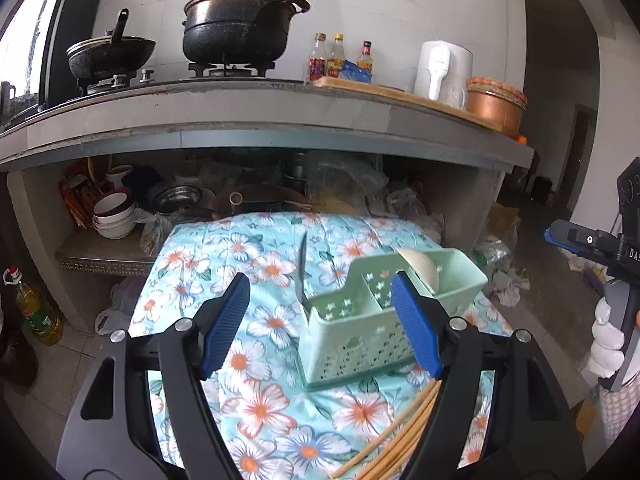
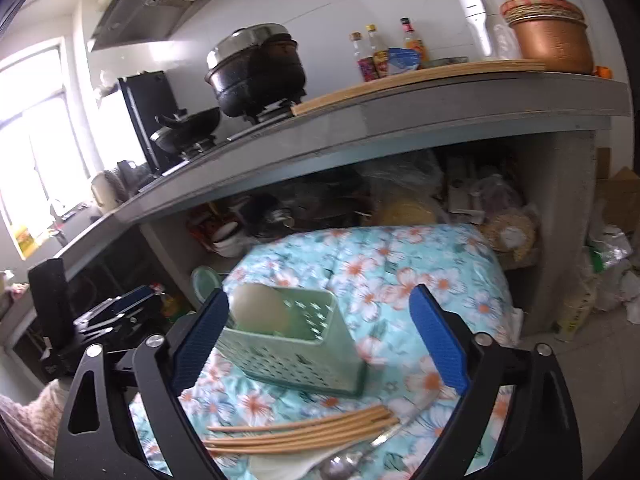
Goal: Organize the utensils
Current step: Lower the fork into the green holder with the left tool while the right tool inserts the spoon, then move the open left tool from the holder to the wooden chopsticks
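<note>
A mint green perforated caddy (image 1: 360, 332) with several compartments stands on a floral cloth (image 1: 260, 400). A dark knife or spoon handle (image 1: 302, 276) sticks up from its left compartment and a white ladle bowl (image 1: 420, 270) rests in its right one. Several wooden chopsticks (image 1: 400, 436) lie on the cloth in front. My left gripper (image 1: 320, 324) is open and empty, just short of the caddy. In the right wrist view the caddy (image 2: 296, 344), the chopsticks (image 2: 304, 432) and a metal spoon (image 2: 360, 460) lie before my right gripper (image 2: 320, 344), open and empty.
A concrete counter (image 1: 280, 120) overhangs behind, bearing a black pot (image 1: 240, 24), a wok (image 1: 108, 56), sauce bottles (image 1: 336, 56), a white appliance (image 1: 440, 72) and a copper pot (image 1: 496, 104). Bowls (image 1: 116, 212) and bags crowd the shelf below. An oil bottle (image 1: 36, 308) stands on the floor.
</note>
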A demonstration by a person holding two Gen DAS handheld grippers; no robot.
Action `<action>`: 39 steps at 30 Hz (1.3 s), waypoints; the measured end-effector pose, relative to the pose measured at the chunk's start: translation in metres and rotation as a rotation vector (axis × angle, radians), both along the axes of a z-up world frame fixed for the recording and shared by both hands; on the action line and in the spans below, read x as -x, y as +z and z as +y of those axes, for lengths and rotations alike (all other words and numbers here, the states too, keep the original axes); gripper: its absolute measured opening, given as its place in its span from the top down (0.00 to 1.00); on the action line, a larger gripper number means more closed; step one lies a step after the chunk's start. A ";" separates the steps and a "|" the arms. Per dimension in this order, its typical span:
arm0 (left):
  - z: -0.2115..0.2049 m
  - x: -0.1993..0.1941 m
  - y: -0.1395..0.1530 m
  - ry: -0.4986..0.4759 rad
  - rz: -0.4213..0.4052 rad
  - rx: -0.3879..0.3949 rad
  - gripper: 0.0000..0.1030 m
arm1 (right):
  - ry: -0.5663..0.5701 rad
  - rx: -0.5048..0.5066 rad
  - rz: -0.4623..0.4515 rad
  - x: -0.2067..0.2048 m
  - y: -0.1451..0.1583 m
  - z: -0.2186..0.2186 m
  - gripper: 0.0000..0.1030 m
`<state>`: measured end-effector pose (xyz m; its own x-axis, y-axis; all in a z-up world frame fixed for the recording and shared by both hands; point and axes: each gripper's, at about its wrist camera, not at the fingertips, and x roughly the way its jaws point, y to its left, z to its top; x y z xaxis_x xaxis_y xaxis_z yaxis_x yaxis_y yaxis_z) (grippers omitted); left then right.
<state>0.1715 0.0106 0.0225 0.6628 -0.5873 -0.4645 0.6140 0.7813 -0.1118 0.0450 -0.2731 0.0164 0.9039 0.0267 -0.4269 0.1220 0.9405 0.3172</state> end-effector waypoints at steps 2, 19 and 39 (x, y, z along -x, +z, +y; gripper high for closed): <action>-0.002 0.004 -0.006 -0.031 0.017 -0.015 0.33 | -0.030 0.019 0.020 0.007 -0.005 0.000 0.10; -0.020 0.057 -0.051 -0.224 0.060 -0.091 0.33 | -0.144 0.000 0.283 0.057 -0.094 0.014 0.06; -0.033 0.113 -0.102 -0.418 0.210 -0.174 0.49 | -0.101 -0.099 0.365 0.063 -0.134 0.035 0.22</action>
<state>0.0580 -0.0225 -0.0790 0.2690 -0.6845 -0.6775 0.8570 0.4912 -0.1560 -0.0176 -0.2380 -0.1177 0.6932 0.0024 -0.7207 0.3340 0.8851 0.3241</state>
